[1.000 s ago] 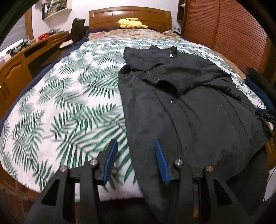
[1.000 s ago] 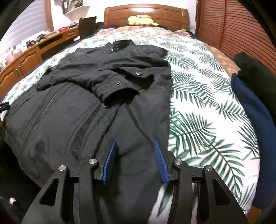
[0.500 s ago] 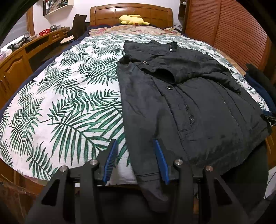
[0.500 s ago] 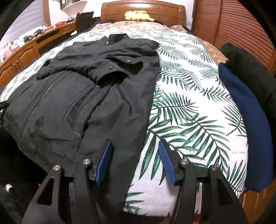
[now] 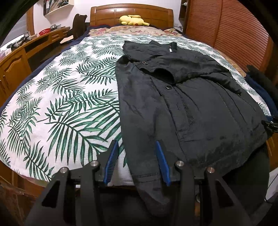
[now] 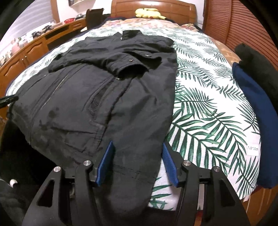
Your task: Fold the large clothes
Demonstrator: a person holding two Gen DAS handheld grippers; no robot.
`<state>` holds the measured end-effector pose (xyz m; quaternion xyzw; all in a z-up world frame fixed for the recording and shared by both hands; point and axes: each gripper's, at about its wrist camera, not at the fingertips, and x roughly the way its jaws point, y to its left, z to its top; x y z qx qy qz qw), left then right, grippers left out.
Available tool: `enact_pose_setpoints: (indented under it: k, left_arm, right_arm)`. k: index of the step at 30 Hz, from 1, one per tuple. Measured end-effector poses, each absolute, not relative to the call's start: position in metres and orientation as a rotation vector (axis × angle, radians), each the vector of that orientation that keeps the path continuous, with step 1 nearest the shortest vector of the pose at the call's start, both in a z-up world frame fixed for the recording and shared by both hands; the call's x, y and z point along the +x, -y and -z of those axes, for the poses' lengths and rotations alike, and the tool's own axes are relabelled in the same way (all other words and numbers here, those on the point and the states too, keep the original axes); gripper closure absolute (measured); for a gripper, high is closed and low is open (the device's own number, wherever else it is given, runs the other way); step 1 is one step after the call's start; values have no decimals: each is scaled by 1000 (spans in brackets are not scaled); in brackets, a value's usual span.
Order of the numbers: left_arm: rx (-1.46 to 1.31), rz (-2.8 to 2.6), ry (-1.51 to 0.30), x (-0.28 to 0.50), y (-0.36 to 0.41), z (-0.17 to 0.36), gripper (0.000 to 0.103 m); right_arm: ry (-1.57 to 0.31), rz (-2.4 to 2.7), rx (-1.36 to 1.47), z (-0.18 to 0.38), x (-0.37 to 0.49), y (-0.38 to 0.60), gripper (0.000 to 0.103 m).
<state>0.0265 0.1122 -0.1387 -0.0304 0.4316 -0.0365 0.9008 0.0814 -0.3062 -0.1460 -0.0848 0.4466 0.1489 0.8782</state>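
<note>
A large black jacket (image 5: 182, 104) lies front-up on the bed, collar toward the headboard, one sleeve folded across its chest. Its hem hangs over the near bed edge. It also shows in the right wrist view (image 6: 104, 97). My left gripper (image 5: 137, 161) is open and empty, hovering at the jacket's left hem corner, over the near bed edge. My right gripper (image 6: 139, 163) is open and empty over the jacket's right hem corner. The tip of the other gripper shows at the frame edge in each view.
The bed has a white palm-leaf cover (image 5: 60, 107) and a wooden headboard (image 5: 132, 13) with a yellow plush toy (image 5: 133, 20). A wooden desk (image 5: 19, 57) runs along the left. Folded navy and black clothes (image 6: 252, 107) lie on the bed's right side.
Both grippers have pulled back toward the foot of the bed and now sit at the jacket's hem corners. The right gripper's jaws have spread a little wider. The jacket has not moved.
</note>
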Motion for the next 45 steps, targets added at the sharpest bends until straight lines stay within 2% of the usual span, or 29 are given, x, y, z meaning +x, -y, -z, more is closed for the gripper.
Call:
enact_pose_setpoints:
  k: [5,8,10,11,12,15,19,29,35,39,45]
  left_arm:
    - [-96,100,-892,10,-111,143,60]
    - [-127,114,-885,1,-110,146,60]
    - [-143,124,-878,-1,-110,145,70]
    - [-143,123,-870,-2,-110,143,79]
    - [-140,125,-863,-3,-110,140,87]
    - [-126,152,-834,-5,-108,124,97]
    - [-62,172,-758,-6,-98,85,99]
    - [31,183,-563,-19,-87,-26,100]
    - [20,178,-457,-62,-100,-83,100]
    - [38,170,-380,-110,-98,-115,100]
    - [18,141,-341,-130,-114,-134,100]
  right_arm:
    - [-937,-318,-167,147,81,307,48]
    - [-941,-335,-150,147,82,308,57]
    - [-940,-341,-133,147,83,309,65]
    - [-939,-345,-125,146,83,310,69]
    - [-937,-353,-115,145,83,310,77]
    - [-926,-384,-90,139,83,310,88]
    - [-842,-428,-14,116,86,306,96]
    - [-570,-477,28,5,70,292,99]
    - [-452,-491,80,-53,35,308,99]
    - [-368,-506,64,-89,-1,309,99]
    - [-306,-543,8,-123,-34,299,99]
